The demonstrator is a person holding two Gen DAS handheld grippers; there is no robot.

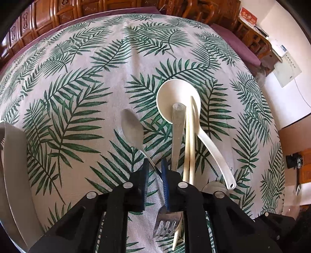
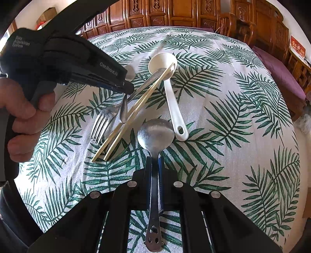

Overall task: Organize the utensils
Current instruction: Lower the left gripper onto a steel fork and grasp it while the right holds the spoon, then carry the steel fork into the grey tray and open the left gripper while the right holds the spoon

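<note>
The small spoon [image 1: 132,126] lies on the cloth straight ahead of the left gripper [image 1: 155,163], bowl pointing away and its thin handle running back at a slant between the two blue pads, which have drawn in on it and appear to pinch it; its long axis therefore lies nearly along the gripper's own line, and the left hand [image 2: 25,112] is plainly the nearer one. Just beside it, under the left gripper's right finger, runs the fork [image 1: 167,223], tines toward the camera and the flat end of its handle resting in the bowl of the white ladle [image 1: 171,97]; the chopsticks [image 1: 189,146] lie alongside, their far ends also in that bowl, so a straight lift looks wise if the neighbours are to stay put. The right gripper [image 2: 154,161] is clamped on the handle of the large metal spoon [image 2: 155,134], whose bowl sits close to the ladle's handle end; whether it is off the cloth cannot be told. At the left edge of the left wrist view stands a pale container [image 1: 13,165] — a likely home for the cutlery. All rests on a leaf-print tablecloth [image 1: 77,77]; carved wooden cabinets [image 2: 175,11] line the room behind.
</note>
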